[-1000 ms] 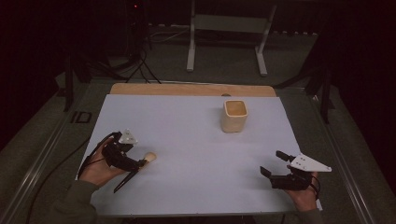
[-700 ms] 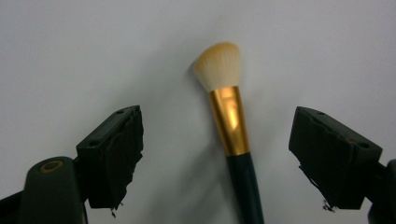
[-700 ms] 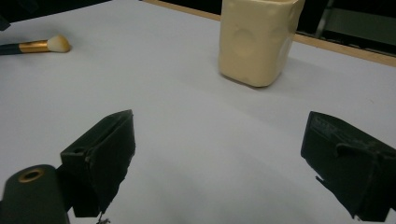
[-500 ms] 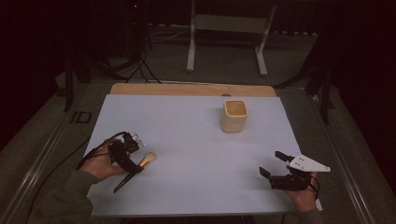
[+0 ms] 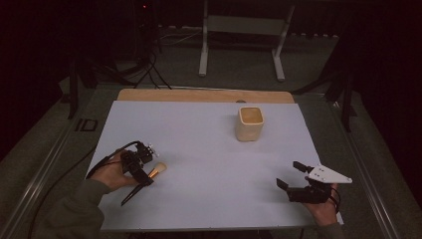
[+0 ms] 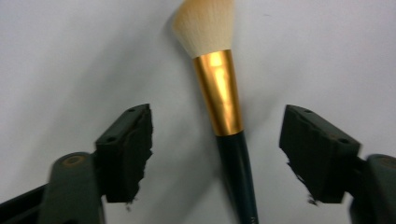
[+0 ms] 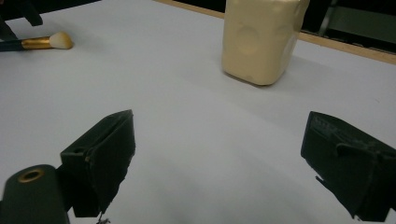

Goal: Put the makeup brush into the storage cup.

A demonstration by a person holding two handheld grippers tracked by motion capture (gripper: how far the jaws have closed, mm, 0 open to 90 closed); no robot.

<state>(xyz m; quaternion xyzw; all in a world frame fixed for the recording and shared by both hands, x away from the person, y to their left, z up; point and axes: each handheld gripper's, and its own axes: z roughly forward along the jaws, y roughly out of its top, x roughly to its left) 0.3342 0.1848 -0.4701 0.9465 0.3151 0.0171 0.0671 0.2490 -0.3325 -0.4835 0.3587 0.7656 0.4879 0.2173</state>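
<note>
White sheeting covers the worktop (image 5: 209,199), and both hands sit at its near edge. At the near right, the right hand-held gripper (image 5: 289,175) rests low on the sheet with its jaws spread wide and nothing between them; its grey three-cornered plate (image 5: 328,175) points to the right. From its own camera the bare sheet runs out ahead of it to a cream cup (image 7: 261,37), with nothing lying in between.

At the near left, the left hand-held gripper (image 5: 145,172) is angled down over a makeup brush (image 5: 149,177). Its jaws are also apart, one on each side of the brush (image 6: 224,116), and neither touches it. The brush lies flat on the sheet, dark handle toward the person, gold ferrule and pale bristles pointing away. A black cable (image 5: 107,159) loops off this gripper toward the left edge.

Farther off, right of centre, the cup (image 5: 250,123) stands upright, well apart from both grippers. Beyond the sheet a strip of bare wood (image 5: 199,95) shows, then a metal frame's legs (image 5: 239,45) on the dark floor.
</note>
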